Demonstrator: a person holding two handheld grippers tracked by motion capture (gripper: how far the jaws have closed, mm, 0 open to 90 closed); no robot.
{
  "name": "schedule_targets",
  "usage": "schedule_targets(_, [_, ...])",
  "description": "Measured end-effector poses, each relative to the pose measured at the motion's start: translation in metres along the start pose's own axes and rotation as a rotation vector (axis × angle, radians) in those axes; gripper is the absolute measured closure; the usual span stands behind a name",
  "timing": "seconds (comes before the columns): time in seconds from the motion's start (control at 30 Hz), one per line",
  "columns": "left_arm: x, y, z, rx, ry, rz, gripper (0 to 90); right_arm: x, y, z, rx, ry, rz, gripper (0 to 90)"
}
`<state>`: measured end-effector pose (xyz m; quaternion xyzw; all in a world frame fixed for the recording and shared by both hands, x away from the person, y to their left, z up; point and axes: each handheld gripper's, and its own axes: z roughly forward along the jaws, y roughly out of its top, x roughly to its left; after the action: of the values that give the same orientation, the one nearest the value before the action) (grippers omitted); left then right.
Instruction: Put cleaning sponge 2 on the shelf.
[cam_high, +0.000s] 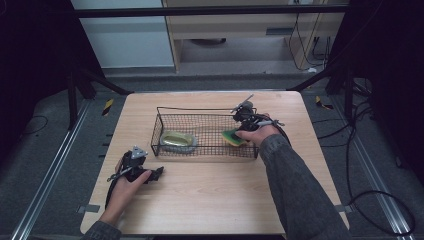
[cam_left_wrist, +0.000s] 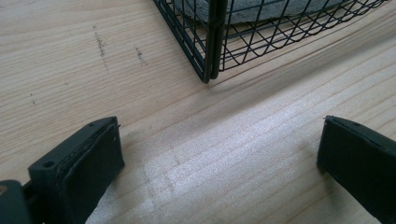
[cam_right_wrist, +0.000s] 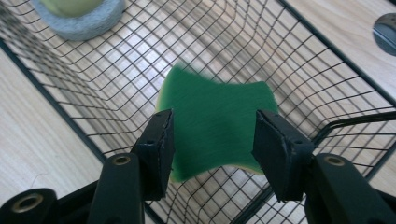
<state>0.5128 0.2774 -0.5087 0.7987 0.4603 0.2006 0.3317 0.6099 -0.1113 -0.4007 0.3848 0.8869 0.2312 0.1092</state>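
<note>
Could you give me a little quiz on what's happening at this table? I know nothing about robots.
1. What colour is the sponge between the right gripper jaws?
2. True or false: the left gripper has something between its jaws.
3. Where does the grey-rimmed pad lie? A) inside the wire basket B) on the bare tabletop C) on the floor

Key: 1 green; 2 false; 3 A.
</note>
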Motion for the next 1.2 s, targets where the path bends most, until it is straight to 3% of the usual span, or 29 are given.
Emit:
schedule_targets(0.53, [0.0,0.0,0.0,0.004,0.0,0.004,0.0,-0.004,-0.007,-0.015,-0.044,-0.044,0.014,32.8])
schedule_targets(0.7, [0.0,0.0,0.0,0.004,0.0,0.003,0.0,-0.008,-0.012,-0.018,-0.054,-0.063,0.036,14.4])
schedule_targets(0.83, [0.0,0.0,0.0,0.004,0.0,0.004,0.0,-0.01,-0.016,-0.02,-0.078,-0.071,0.058,7.0])
schedule_targets(1.03, [0.0,0.0,0.0,0.004,0.0,0.004,0.0,-0.015,-0.022,-0.027,-0.114,-0.094,0.087,6.2])
schedule_targets(1.2, [0.0,0.0,0.0,0.004,0.0,0.004,0.0,-0.016,-0.03,-0.036,-0.143,-0.109,0.084,6.2])
